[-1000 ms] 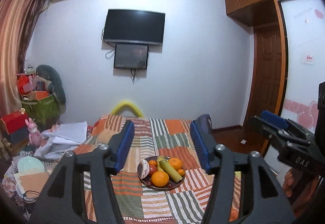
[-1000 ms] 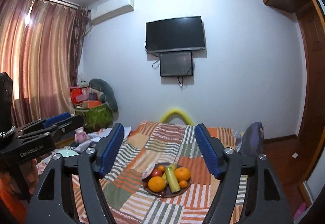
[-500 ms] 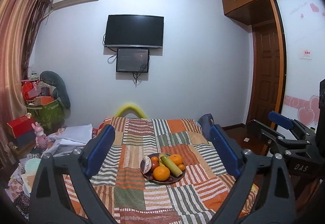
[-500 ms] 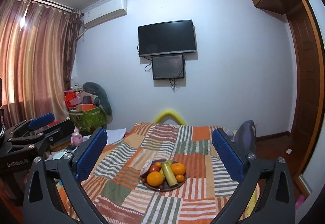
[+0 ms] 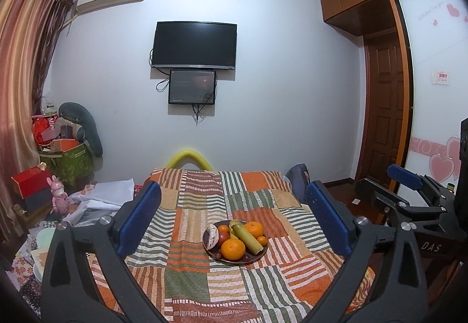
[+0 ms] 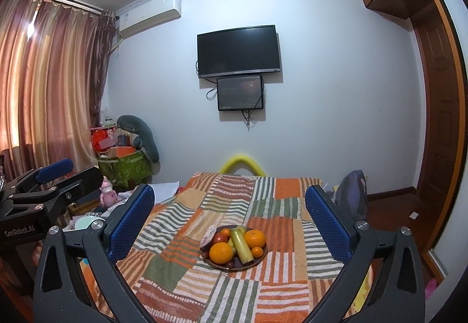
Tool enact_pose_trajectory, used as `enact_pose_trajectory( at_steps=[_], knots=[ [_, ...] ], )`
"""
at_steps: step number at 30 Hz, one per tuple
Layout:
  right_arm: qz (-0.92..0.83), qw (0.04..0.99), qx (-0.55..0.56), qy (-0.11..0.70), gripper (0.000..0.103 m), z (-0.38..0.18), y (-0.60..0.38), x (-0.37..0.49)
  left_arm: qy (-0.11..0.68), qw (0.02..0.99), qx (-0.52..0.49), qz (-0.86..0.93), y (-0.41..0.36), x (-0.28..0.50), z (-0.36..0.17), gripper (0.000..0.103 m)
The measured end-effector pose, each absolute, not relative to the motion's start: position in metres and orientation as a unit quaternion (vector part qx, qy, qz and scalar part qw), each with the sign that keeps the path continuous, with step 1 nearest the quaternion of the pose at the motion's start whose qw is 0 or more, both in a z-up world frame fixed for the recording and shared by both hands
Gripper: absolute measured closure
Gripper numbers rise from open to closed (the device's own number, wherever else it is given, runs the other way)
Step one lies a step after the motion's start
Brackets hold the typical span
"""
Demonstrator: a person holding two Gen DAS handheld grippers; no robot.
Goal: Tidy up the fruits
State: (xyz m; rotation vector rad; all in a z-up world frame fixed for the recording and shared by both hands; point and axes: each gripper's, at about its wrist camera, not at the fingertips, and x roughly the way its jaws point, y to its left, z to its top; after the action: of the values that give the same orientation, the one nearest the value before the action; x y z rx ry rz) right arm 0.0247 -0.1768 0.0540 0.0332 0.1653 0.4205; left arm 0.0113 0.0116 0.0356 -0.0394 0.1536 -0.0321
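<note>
A dark round plate (image 5: pixel 257 258) of fruit sits on a patchwork striped bedspread (image 5: pixel 190 223). On it lie two large oranges (image 5: pixel 232 249), smaller oranges, a red apple, a green-yellow cane piece (image 5: pixel 248 237) and a cut purple-white fruit (image 5: pixel 212 235). The plate also shows in the right wrist view (image 6: pixel 257 261). My left gripper (image 5: pixel 231 214) is open and empty, held above the bed short of the plate. My right gripper (image 6: pixel 228 214) is open and empty too, level with the left one, which shows at the left edge (image 6: pixel 52 185).
A bedside area on the left holds clutter: a green box (image 5: pixel 68 159), red box, pink toy (image 5: pixel 60 198) and white cloth. A TV (image 5: pixel 194 45) hangs on the far wall. A wooden door (image 5: pixel 386 106) and wardrobe stand on the right. A dark bag (image 6: pixel 352 191) lies at the bed's right edge.
Both grippers have opened wider over the last second and have pulled back and up a little, so more of the bed shows. The plate and fruit have not moved.
</note>
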Motion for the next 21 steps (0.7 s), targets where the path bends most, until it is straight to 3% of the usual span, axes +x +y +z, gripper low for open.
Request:
enact_pose_trajectory(
  at_steps=[21],
  knots=[
    [0.198, 0.976, 0.013, 0.084, 0.000, 0.0569, -0.1783, 0.0227, 0.082, 0.996, -0.014, -0.023, 0.0092, 0.0148, 0.0338, 0.000]
  ],
)
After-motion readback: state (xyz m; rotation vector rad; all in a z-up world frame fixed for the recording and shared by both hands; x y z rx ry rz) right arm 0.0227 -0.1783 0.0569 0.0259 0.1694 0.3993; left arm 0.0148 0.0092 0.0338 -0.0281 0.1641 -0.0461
